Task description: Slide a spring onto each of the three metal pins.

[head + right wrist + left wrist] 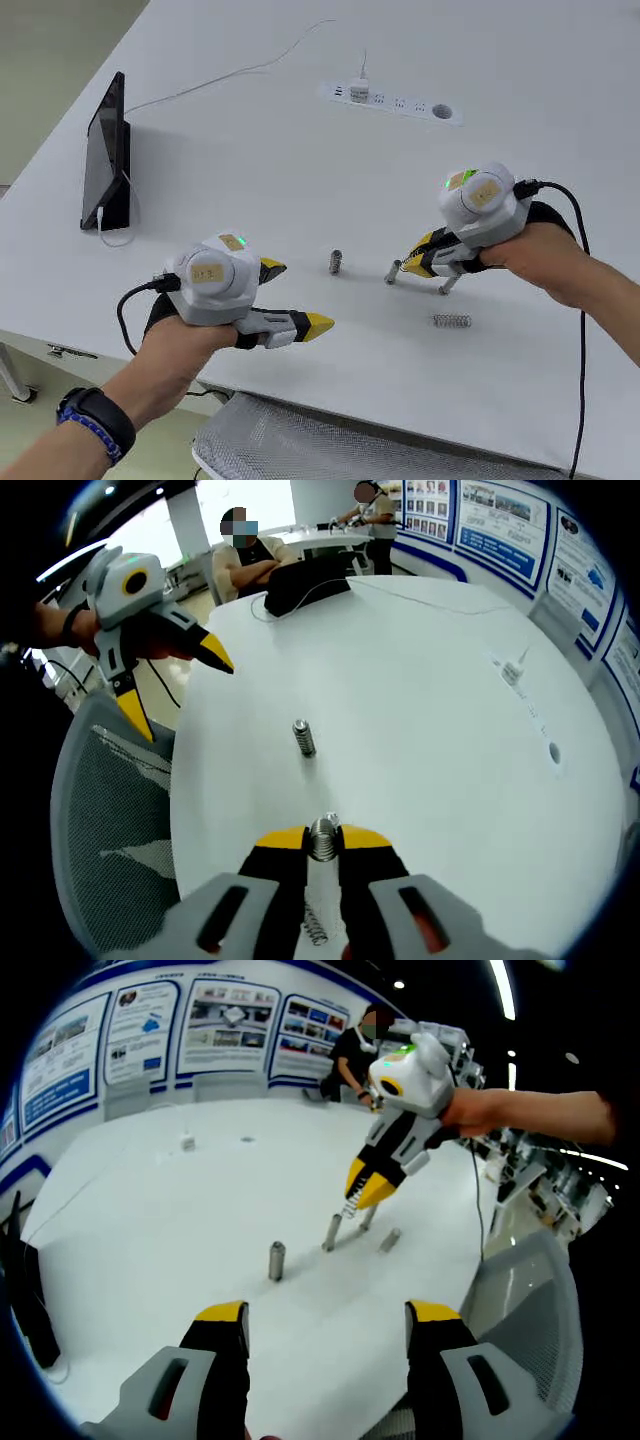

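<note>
"How many pins have a spring on them?"

"One out of three, I think. The first pin [336, 262] is the one closest to the left edge of the counter [300, 150]. It has a spring on it and stands up all by itself."

"What about the next pin?"

"The right claw [413, 264] is pinched shut on a second spring [349, 1203]. It holds that spring right at the top of the second pin [392, 272], in the middle of the row. I can't tell if the spring is over the tip or only touching it."

"So that one is not done?"

"Not yet. The spring has to slide all the way down the pin."

"And the last pin?"

"The third pin [447, 285] is the one closest to the right edge of the counter, just beside the right claw. It looks bare, and it leans a bit. A loose spring [452, 321] lies flat on the counter near it, on the side of the front edge. I think that spring is for this pin, so it has to be picked up and put on."

"What is the left claw doing?"

"The left claw [296, 296] is wide open and holds nothing. It hangs near the front edge of the counter, apart from the pins."
</note>
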Available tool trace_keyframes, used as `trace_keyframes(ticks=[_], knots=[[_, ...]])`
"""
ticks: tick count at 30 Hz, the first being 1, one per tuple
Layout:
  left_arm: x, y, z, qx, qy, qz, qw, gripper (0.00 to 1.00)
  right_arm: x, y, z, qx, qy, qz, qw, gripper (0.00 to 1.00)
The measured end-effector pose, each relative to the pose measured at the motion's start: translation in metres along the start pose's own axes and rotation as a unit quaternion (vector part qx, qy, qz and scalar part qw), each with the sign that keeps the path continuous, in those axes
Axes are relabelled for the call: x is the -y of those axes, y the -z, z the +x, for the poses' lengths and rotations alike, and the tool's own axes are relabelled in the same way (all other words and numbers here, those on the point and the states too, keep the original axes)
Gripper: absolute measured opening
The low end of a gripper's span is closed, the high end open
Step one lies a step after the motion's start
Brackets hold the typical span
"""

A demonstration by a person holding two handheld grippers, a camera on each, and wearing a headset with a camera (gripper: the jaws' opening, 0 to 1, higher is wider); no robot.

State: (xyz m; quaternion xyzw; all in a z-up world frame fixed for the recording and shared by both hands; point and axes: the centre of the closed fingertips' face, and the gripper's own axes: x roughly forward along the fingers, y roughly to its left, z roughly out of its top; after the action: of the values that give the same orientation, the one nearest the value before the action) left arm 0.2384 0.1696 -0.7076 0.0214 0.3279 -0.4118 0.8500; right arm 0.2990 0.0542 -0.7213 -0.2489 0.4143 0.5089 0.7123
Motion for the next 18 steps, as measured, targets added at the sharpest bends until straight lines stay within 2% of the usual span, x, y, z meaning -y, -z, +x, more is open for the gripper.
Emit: trace_keyframes(ticks=[6, 18], knots=[[-0.002, 0.006, -0.003, -0.004, -0.002, -0.007, 1.0000, 0.64, 0.003, -0.001, 0.006, -0.013, 0.000, -0.017, 0.9998, 0.13], [-0.006, 0.008, -0.004, -0.004, -0.006, -0.016, 0.9998, 0.64, 0.007, -0.002, 0.012, -0.018, -0.003, -0.024, 0.9995, 0.13]])
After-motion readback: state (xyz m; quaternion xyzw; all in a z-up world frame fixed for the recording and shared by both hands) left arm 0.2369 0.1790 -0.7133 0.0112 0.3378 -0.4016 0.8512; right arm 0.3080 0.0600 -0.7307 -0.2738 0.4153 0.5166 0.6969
